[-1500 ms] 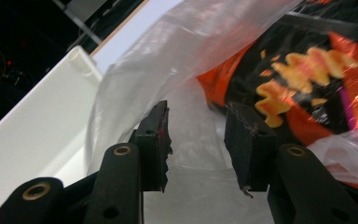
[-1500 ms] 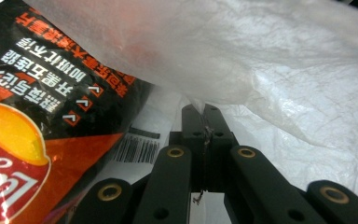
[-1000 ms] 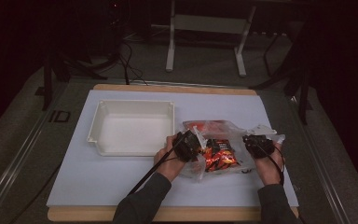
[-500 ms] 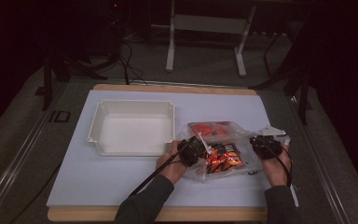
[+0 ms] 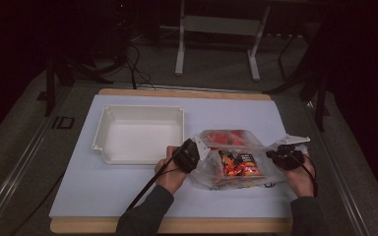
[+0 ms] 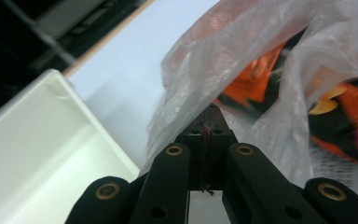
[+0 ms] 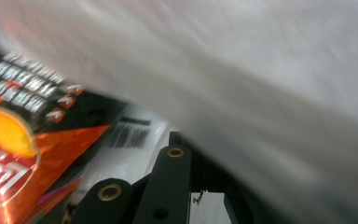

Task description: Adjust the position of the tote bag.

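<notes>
Clear plastic bag [image 5: 229, 162], just right of the white tray [image 5: 140, 132], had just been clamped by the left gripper [image 5: 197, 147]; the right gripper [image 5: 281, 156] already pinched its far edge, so lifting looked ready.

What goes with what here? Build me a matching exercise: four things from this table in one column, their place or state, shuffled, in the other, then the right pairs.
Things:
1. white tray
2. clear plastic bag
3. left gripper
4. right gripper

Places or states:
A. shut on the bag's right edge
B. empty, at the left of the mat
C. shut on the bag's left edge
D. holds orange and black snack packets, stretched between both grippers

Pairs: 1-B, 2-D, 3-C, 4-A
</notes>
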Demonstrator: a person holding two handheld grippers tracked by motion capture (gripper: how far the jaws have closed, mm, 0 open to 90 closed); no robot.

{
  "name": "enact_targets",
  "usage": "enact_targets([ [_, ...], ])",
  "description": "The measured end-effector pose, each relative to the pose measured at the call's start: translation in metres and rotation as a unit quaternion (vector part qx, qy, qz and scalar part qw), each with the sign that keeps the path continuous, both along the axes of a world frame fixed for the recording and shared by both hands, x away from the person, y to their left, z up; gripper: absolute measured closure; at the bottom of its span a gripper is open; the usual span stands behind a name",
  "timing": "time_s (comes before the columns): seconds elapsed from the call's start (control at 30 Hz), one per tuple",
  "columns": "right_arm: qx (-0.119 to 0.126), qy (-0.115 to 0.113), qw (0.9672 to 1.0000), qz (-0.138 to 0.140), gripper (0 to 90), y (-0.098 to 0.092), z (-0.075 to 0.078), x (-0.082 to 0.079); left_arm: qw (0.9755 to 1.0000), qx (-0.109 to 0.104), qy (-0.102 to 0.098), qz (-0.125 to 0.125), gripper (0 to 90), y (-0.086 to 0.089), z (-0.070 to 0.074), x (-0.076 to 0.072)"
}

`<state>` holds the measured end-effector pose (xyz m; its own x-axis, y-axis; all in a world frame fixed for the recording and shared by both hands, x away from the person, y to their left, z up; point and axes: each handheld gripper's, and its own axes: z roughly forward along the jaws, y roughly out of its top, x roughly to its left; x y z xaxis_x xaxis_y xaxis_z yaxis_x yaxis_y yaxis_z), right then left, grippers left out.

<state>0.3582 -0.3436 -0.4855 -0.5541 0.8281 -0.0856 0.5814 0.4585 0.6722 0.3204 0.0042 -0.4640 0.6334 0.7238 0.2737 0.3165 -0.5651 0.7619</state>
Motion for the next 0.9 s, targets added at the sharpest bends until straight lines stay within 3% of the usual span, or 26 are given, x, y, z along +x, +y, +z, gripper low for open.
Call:
enact_targets([
  [0.07,0.001,0.005,0.9997,0.024,89.8,-0.003,0.0,-0.002,0.9998,-0.018,0.01,0.005,89.8,0.009,0.001,0.003],
  [0.17,0.019,0.004,0.9982,0.056,89.9,-0.006,0.0,-0.005,0.9997,-0.019,0.012,0.012,89.8,0.015,0.001,0.005],
  [0.27,0.062,0.002,0.9948,0.081,90.0,-0.016,-0.001,-0.008,0.999,-0.028,0.019,0.028,89.7,0.021,0.0,0.009],
  [0.37,0.108,-0.007,0.9905,0.085,90.0,-0.031,0.0,-0.012,0.9987,-0.032,0.025,0.032,89.7,0.024,0.0,0.012],
  [0.47,0.135,-0.011,0.9882,0.072,90.0,-0.044,-0.001,-0.015,0.9987,-0.031,0.024,0.033,89.7,0.026,-0.001,0.013],
  [0.6,0.186,-0.015,0.9804,0.065,90.0,-0.056,-0.001,-0.017,0.9983,-0.035,0.029,0.036,89.8,0.027,-0.002,0.015],
  [0.77,0.192,-0.016,0.9794,0.06,90.0,-0.059,-0.002,-0.018,0.9977,-0.04,0.031,0.044,89.7,0.025,-0.002,0.015],
  [0.9,0.173,-0.016,0.9833,0.056,90.0,-0.054,-0.002,-0.019,0.9978,-0.047,0.029,0.038,89.4,0.023,-0.002,0.014],
])
